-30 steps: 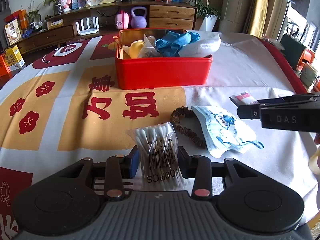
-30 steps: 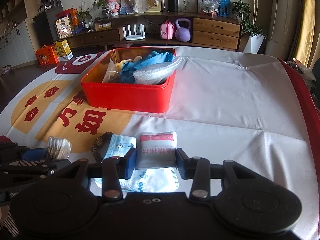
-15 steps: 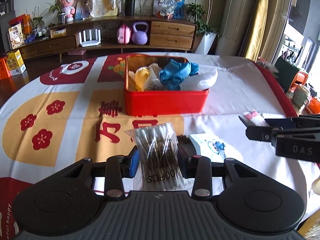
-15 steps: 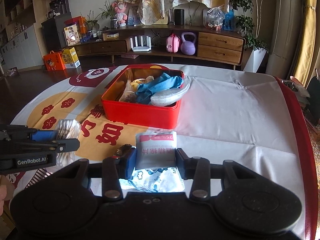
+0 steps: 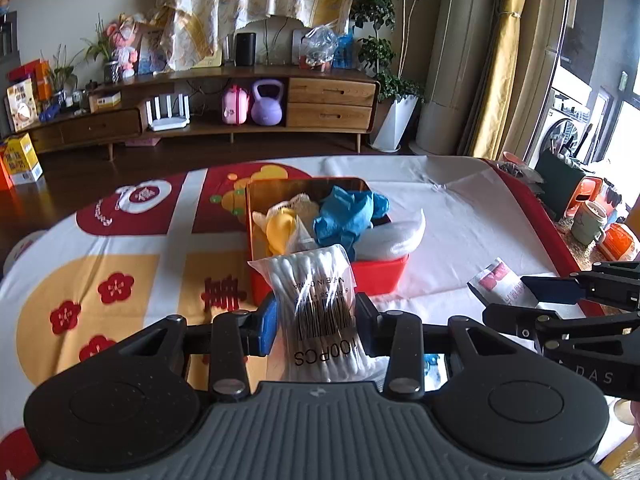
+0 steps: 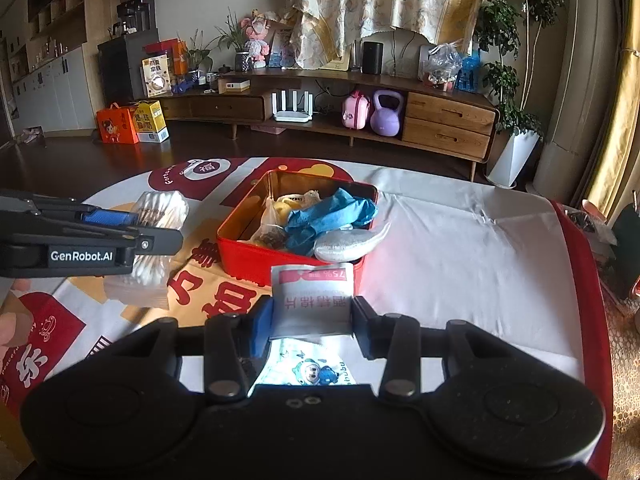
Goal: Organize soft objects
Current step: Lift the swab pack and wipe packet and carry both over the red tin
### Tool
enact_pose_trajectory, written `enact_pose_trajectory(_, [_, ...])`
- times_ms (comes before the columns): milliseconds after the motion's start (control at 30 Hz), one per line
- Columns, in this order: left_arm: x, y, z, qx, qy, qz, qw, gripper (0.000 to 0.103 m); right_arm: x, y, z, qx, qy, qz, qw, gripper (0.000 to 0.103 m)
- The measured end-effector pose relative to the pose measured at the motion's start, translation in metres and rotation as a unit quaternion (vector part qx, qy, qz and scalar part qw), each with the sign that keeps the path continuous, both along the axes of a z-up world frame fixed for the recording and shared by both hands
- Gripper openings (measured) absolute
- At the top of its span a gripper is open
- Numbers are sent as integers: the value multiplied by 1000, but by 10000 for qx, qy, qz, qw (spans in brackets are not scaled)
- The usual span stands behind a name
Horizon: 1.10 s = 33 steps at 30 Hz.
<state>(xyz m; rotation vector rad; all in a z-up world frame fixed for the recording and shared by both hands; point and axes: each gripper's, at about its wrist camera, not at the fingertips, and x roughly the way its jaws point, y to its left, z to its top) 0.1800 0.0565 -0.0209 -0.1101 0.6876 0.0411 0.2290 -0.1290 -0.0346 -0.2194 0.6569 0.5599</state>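
My left gripper (image 5: 316,322) is shut on a clear bag of cotton swabs (image 5: 318,312) and holds it in the air, short of the red tin box (image 5: 380,276). My right gripper (image 6: 312,318) is shut on a white and pink wipes packet (image 6: 312,300), also lifted, near the red tin box (image 6: 248,256). The box holds blue gloves (image 6: 328,218), a yellow soft item (image 5: 280,228) and a white pouch (image 6: 344,244). A child's face mask (image 6: 316,372) lies on the tablecloth below my right gripper. Each gripper shows in the other's view, the left (image 6: 136,226) and the right (image 5: 520,296).
The round table (image 6: 460,240) has a white, red and yellow cloth. A cup (image 5: 588,220) and orange items stand beyond the table's right edge. A wooden sideboard (image 6: 440,124) with toys and a kettlebell stands along the far wall.
Both grippers have risen well above the table with their loads and moved toward the red box. The mask and the brown hair tie stayed on the cloth.
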Motion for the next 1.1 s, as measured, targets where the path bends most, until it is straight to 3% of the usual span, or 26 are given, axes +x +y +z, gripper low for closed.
enact_pose_trajectory(600, [72,18,3,254,133,-77,9996,39,50,30,8,-40,-182,106,9998,42])
enact_pose_trajectory(1100, [164,30,-12,204,272,-1,9994,39,116,54,-15,-169,-56,88,9998,42])
